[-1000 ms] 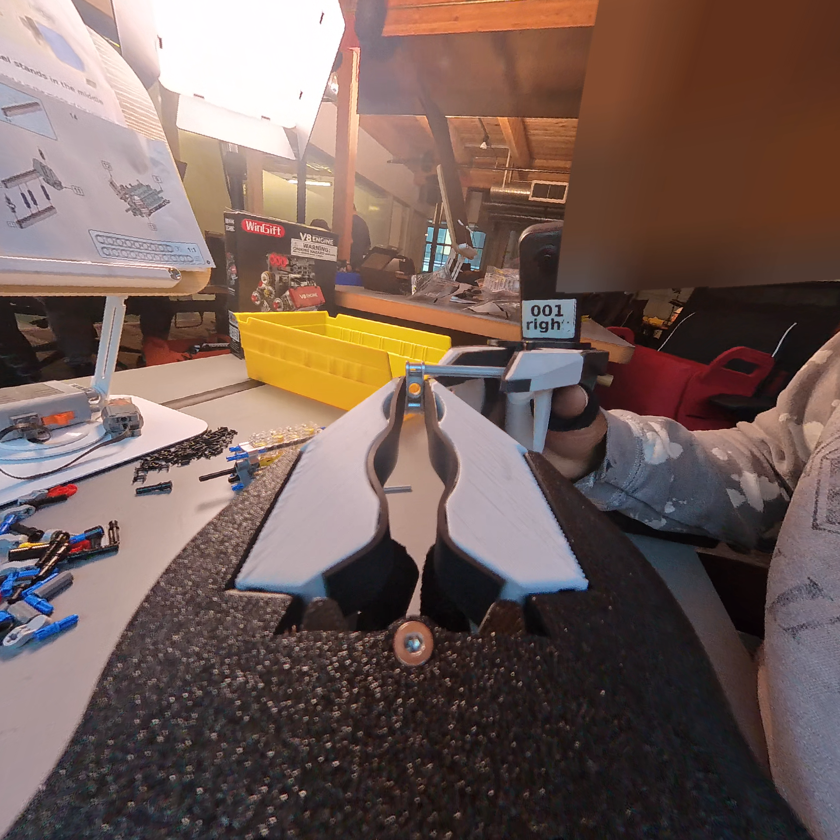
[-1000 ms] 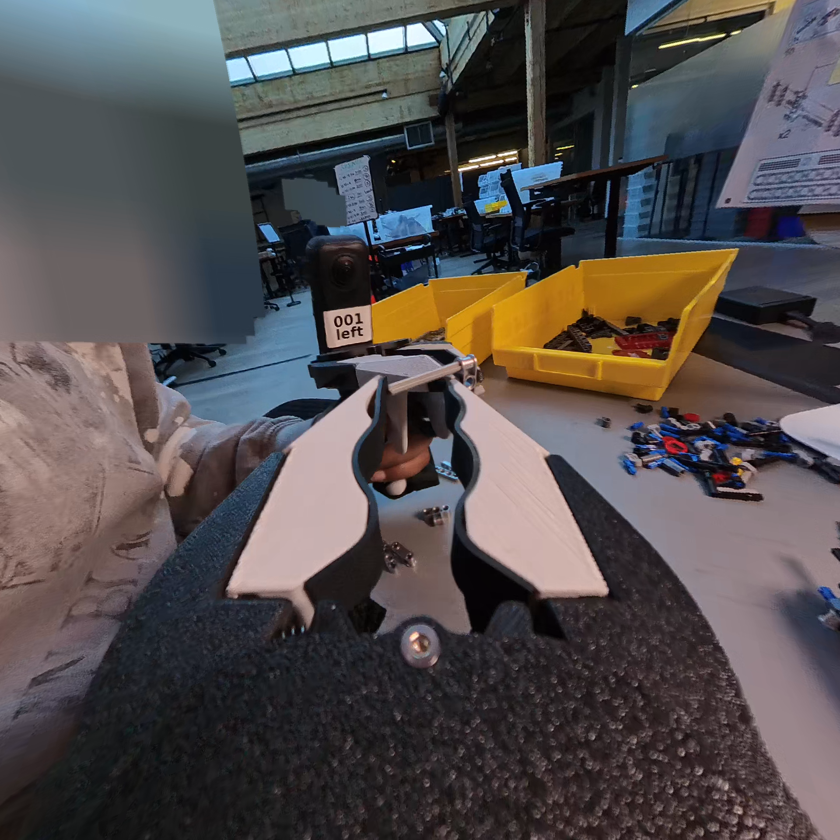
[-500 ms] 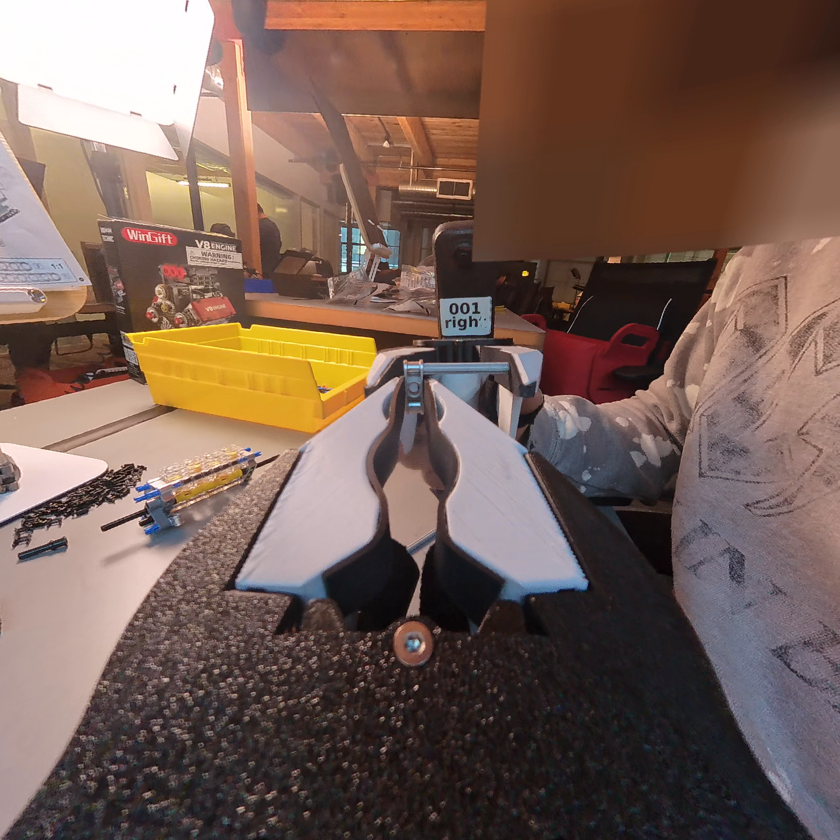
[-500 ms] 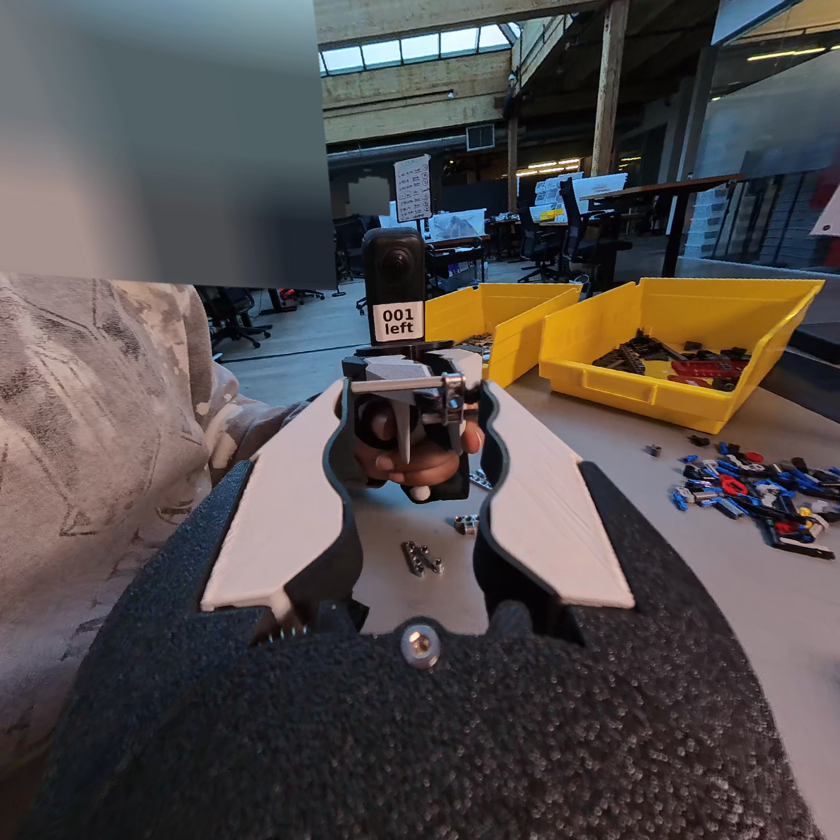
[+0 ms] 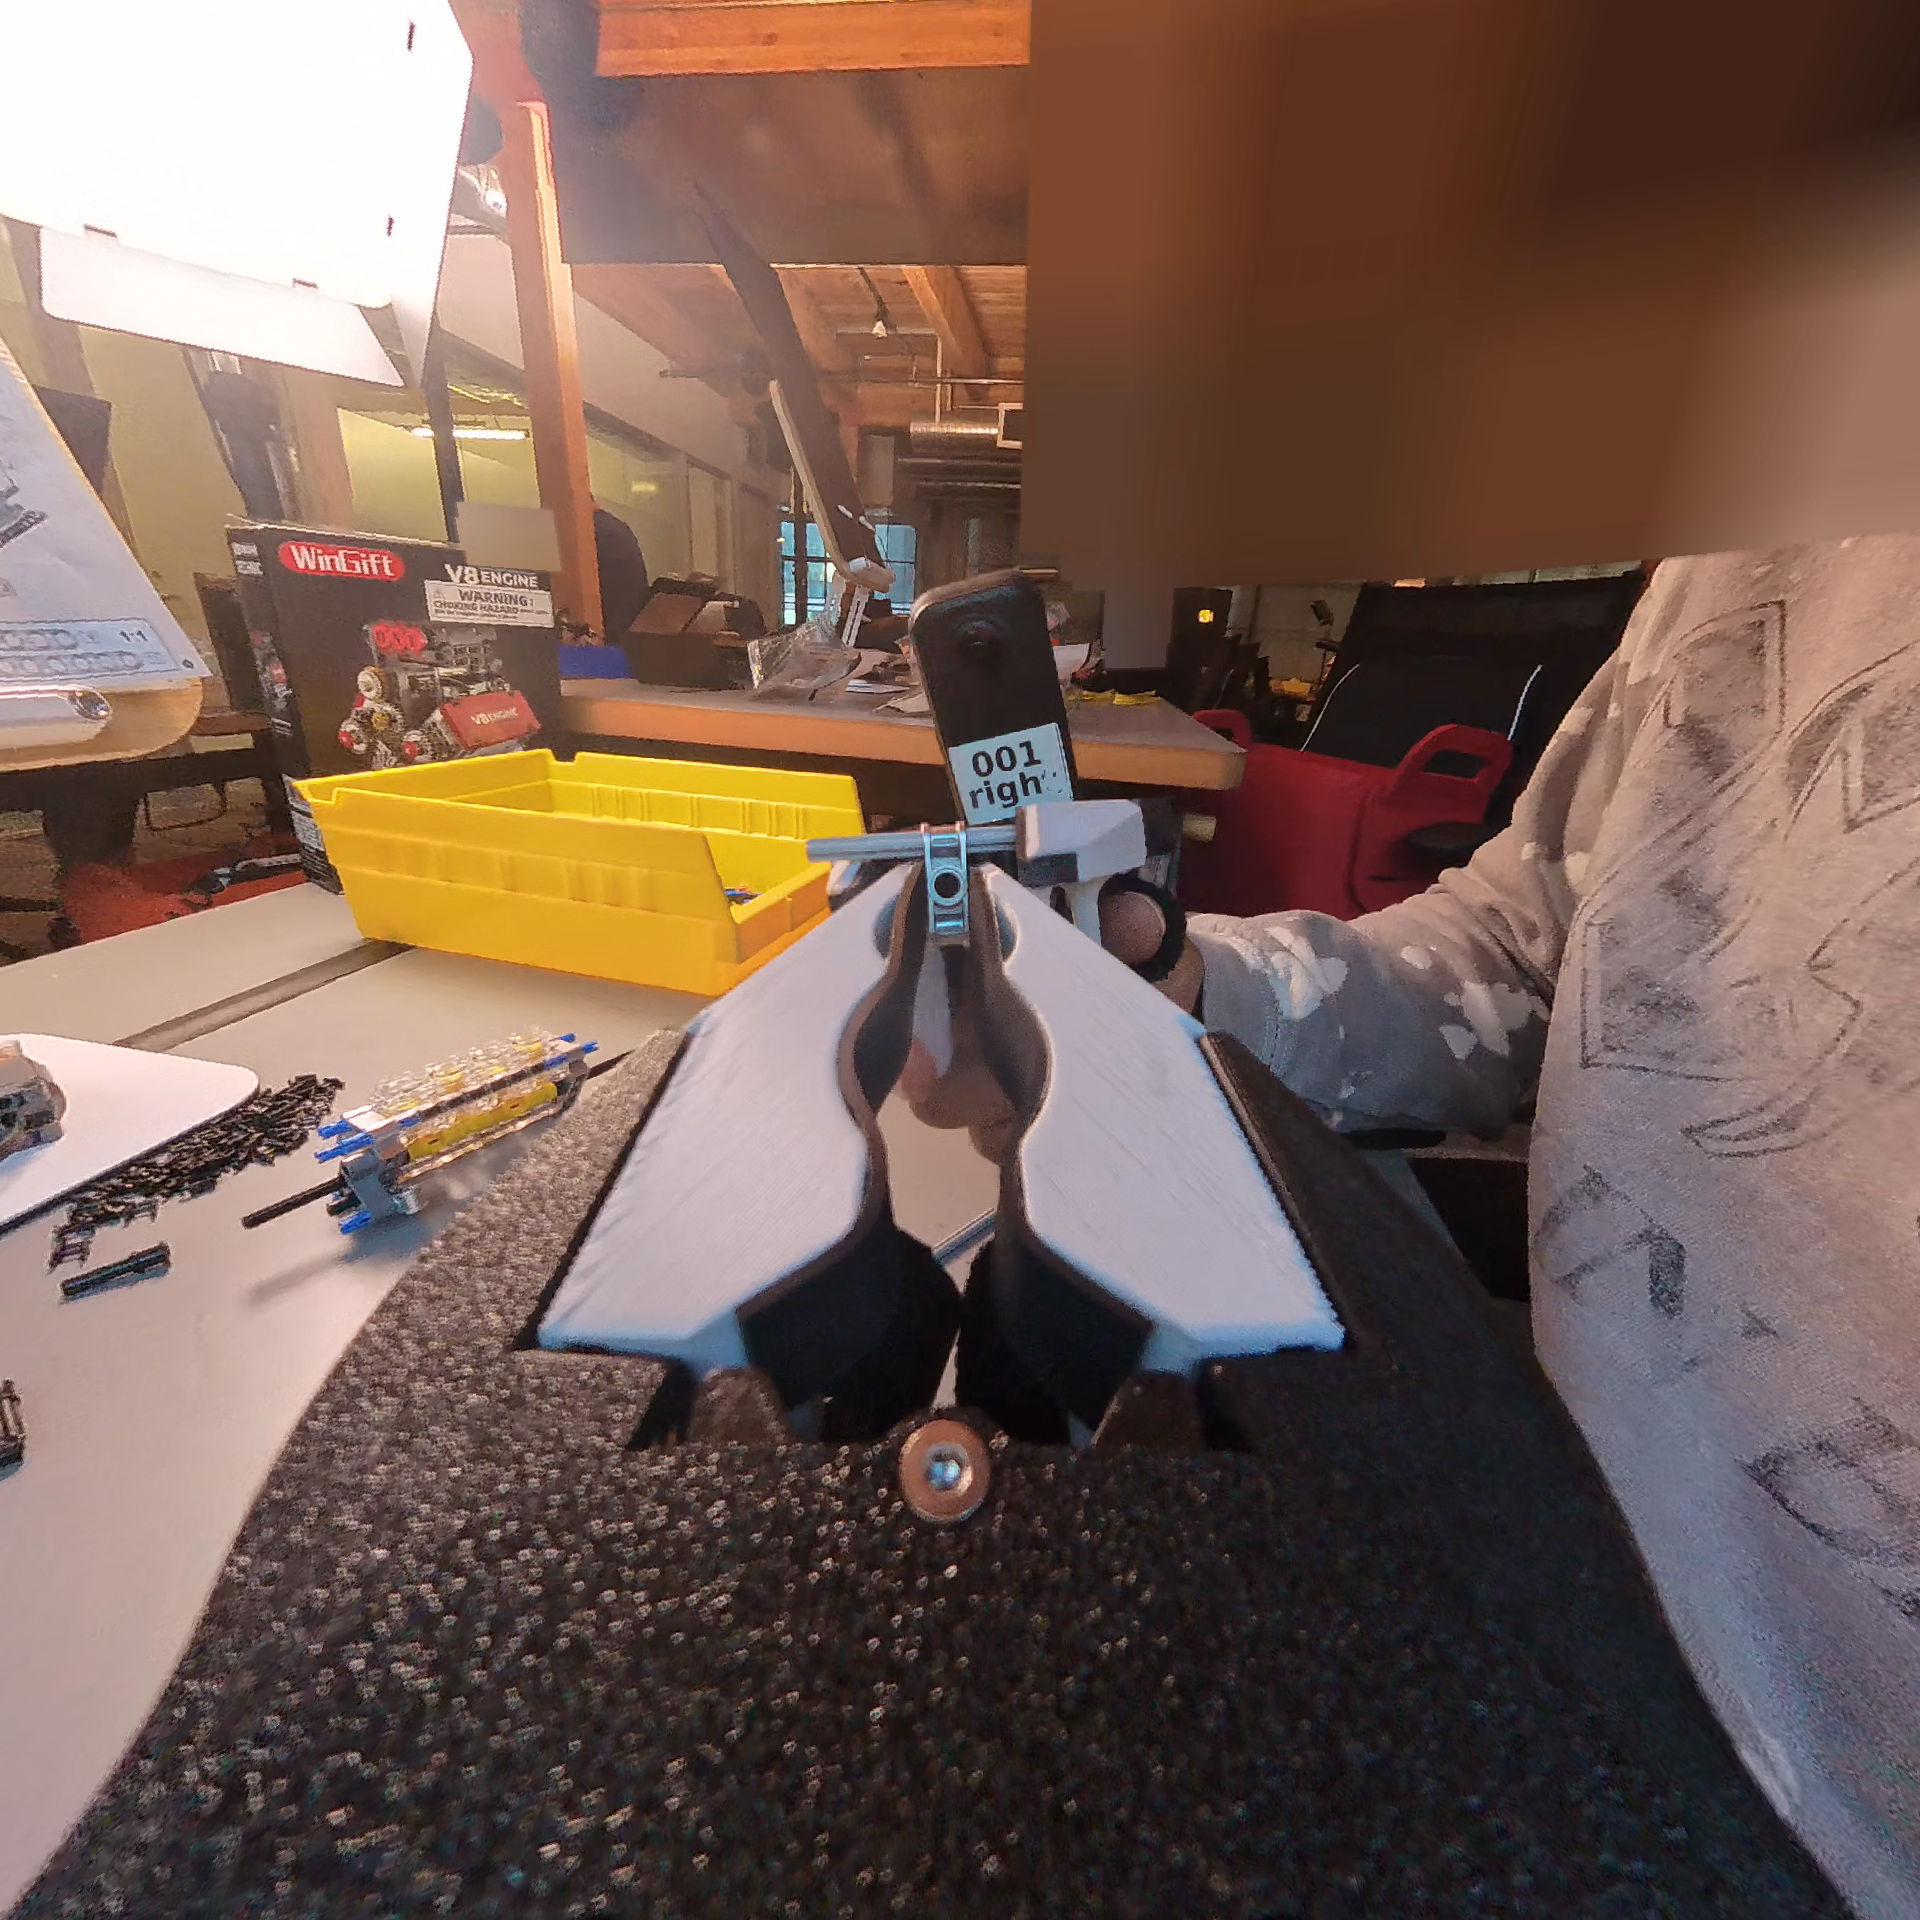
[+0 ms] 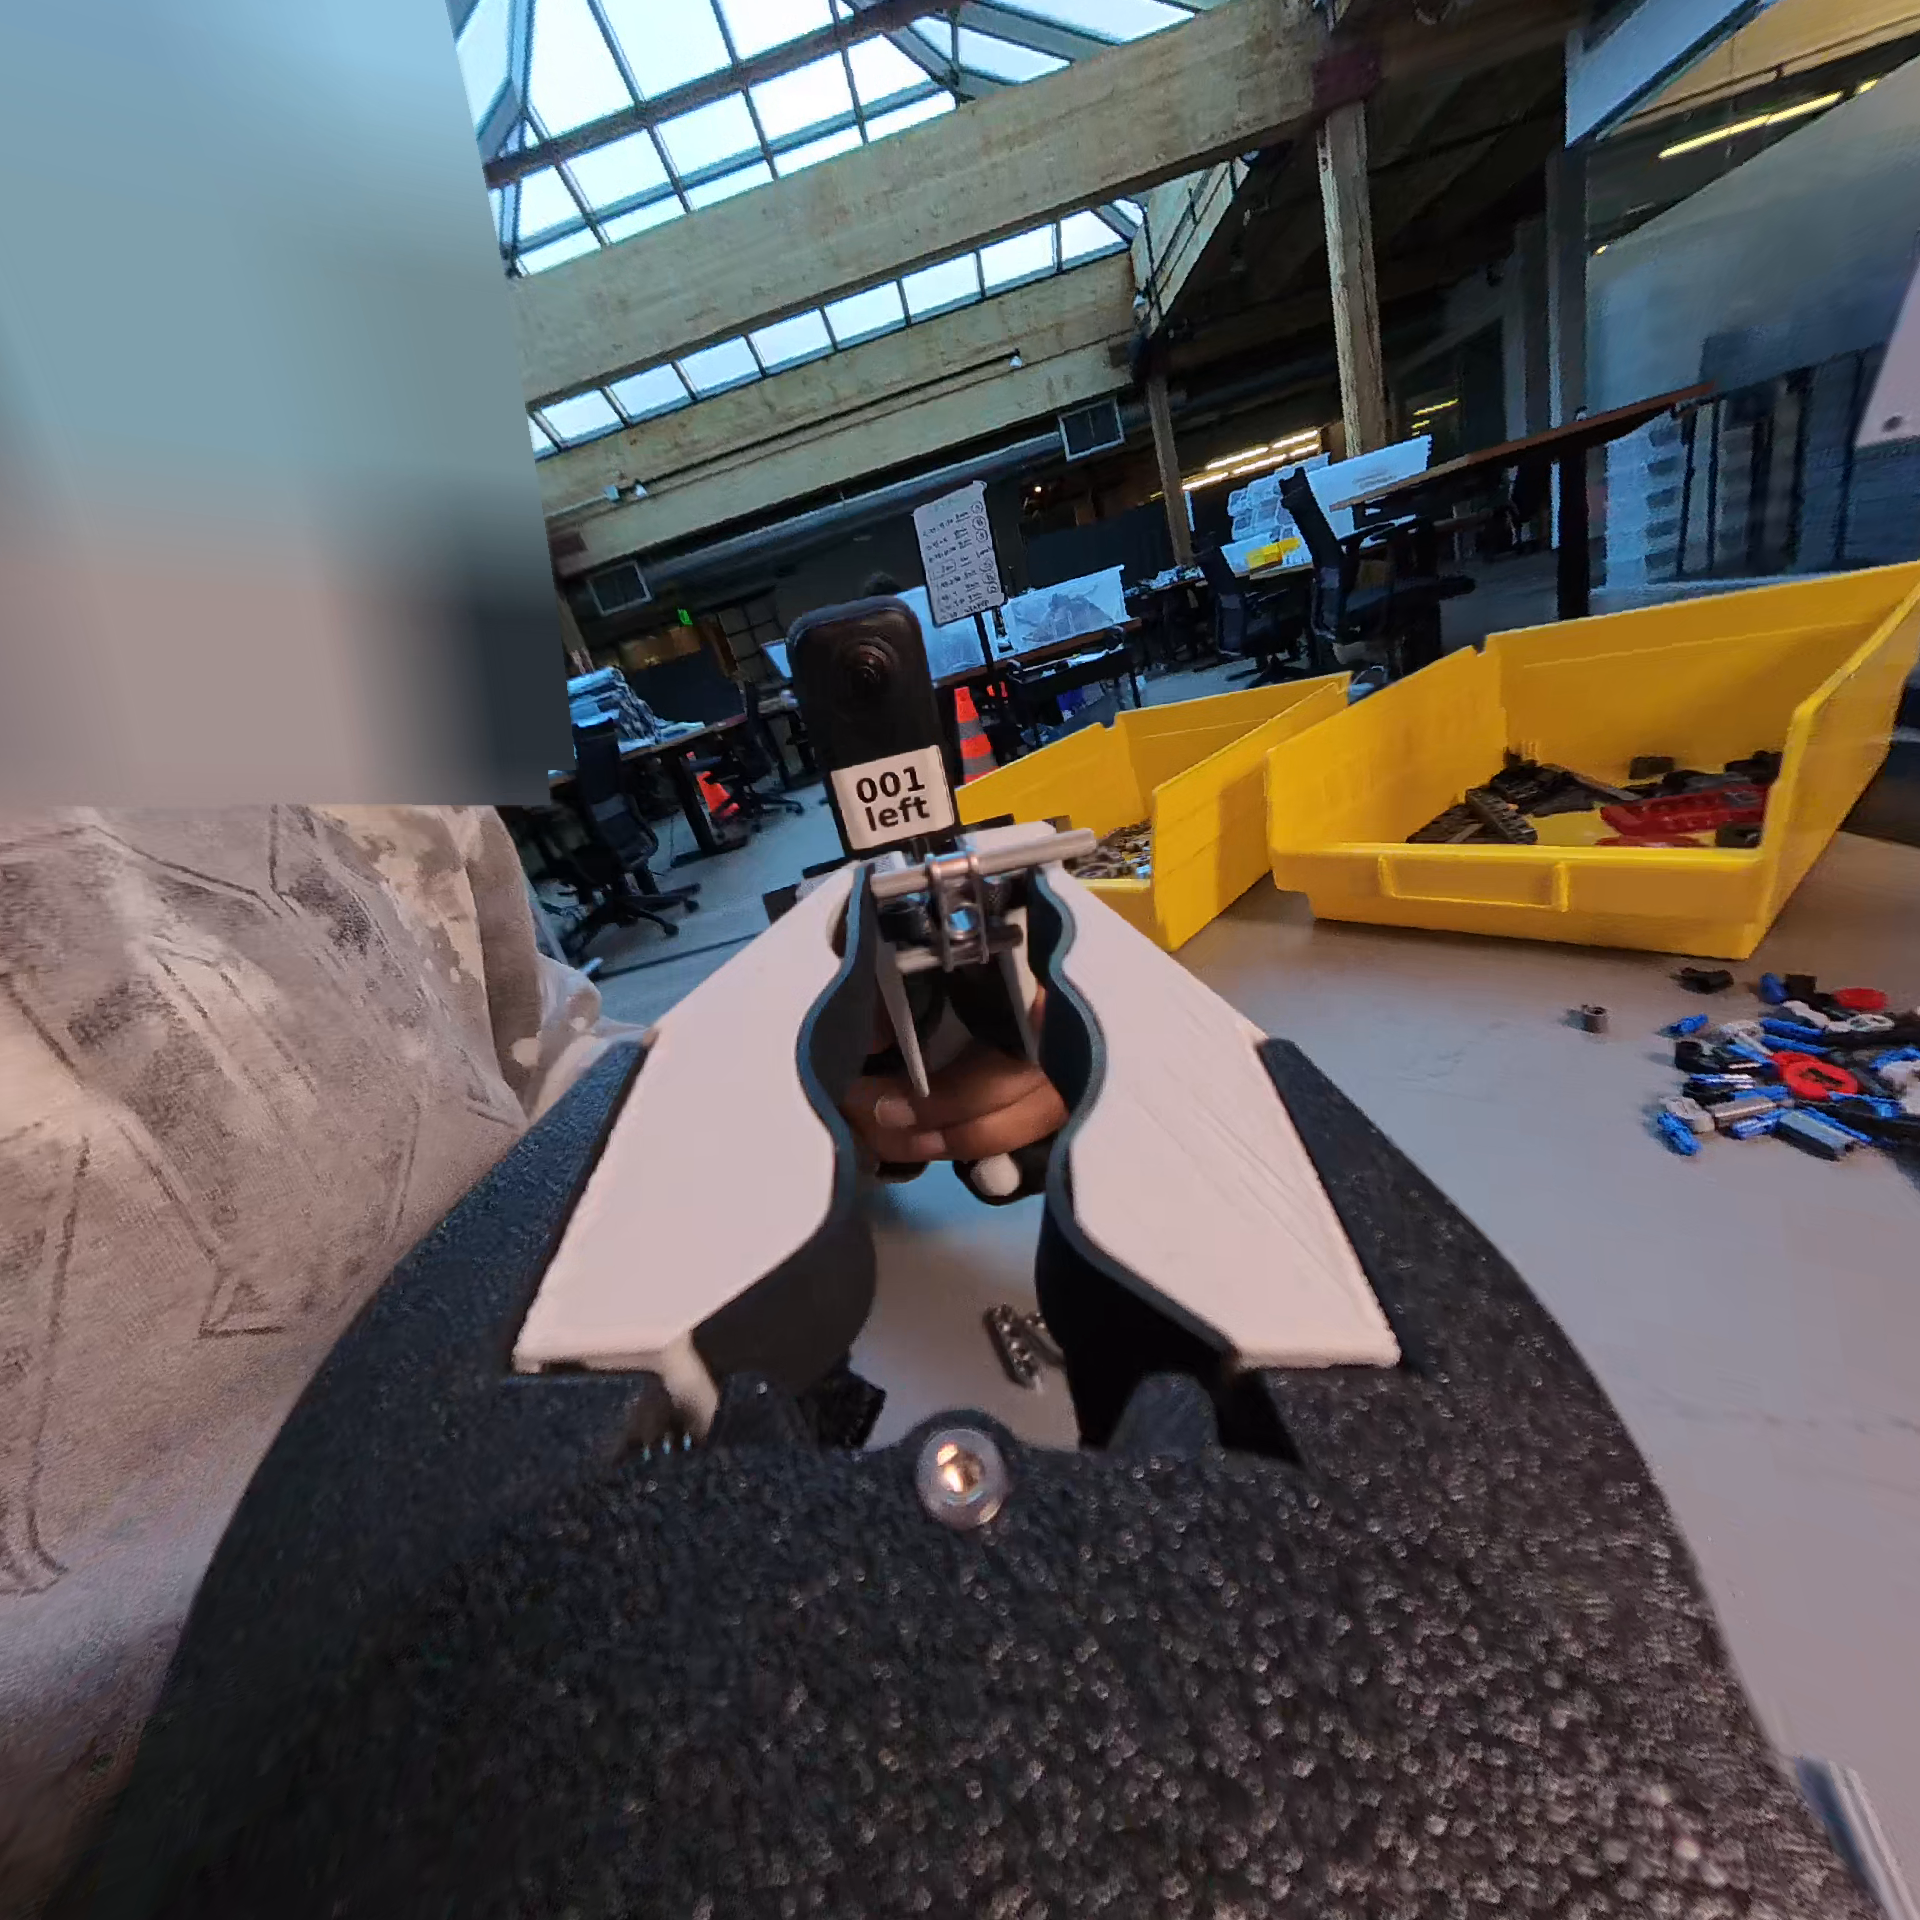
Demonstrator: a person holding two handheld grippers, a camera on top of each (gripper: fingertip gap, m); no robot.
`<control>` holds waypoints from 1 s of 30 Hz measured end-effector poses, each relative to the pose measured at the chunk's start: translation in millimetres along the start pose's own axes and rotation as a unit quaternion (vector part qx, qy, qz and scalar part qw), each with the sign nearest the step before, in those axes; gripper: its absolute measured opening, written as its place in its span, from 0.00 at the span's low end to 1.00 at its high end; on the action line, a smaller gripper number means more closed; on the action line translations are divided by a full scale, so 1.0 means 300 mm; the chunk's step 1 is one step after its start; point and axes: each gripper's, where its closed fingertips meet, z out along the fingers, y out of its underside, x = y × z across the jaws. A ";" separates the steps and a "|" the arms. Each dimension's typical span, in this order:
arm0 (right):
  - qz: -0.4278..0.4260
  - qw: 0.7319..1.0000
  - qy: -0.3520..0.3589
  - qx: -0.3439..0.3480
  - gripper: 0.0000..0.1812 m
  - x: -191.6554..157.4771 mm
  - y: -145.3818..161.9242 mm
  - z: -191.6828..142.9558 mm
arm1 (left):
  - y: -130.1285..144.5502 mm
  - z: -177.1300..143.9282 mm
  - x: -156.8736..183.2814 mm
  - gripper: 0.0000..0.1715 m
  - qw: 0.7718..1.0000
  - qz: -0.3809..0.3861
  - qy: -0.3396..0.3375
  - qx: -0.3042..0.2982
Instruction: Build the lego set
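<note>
Mostly the two views share only the middle of the scene, where the grippers meet above the grey table [image 5: 260,1403]. Only the left wrist view shows a black printed box [image 5: 395,644] with a picture of an engine model, one long yellow bin [image 5: 540,852], a half-built clear and yellow assembly [image 5: 457,1112], a heap of black pins [image 5: 208,1143] and a corner of an instruction sheet [image 5: 62,603]. Only the right wrist view shows two yellow bins [image 6: 1558,883] side by side holding dark and red parts, a scatter of blue and red pieces [image 6: 1787,1081] and a skylight roof. Each gripper carries a black camera with a white printed sticker, one seen here [image 5: 1008,774] and the other here [image 6: 894,805]. The left gripper [image 5: 948,925] has its jaws closed together on a small grey connector [image 5: 948,883], through which a thin grey axle [image 5: 868,848] passes sideways, above the table. The right gripper [image 6: 951,894] has its jaws a narrow gap apart around that same spot. We cannot tell whether they press on anything.
</note>
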 end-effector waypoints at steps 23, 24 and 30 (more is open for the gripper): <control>-0.105 0.992 -0.009 -0.076 0.22 -0.028 0.044 -0.023 | 0.046 -0.010 0.058 0.03 0.996 -0.003 0.041 -0.074; -0.111 0.991 -0.007 -0.074 0.22 -0.028 0.041 -0.024 | 0.044 -0.010 0.059 0.03 0.997 -0.011 0.041 -0.071; -0.121 0.990 -0.007 -0.076 0.21 -0.034 0.040 -0.026 | 0.042 -0.007 0.062 0.03 0.997 -0.036 0.040 -0.060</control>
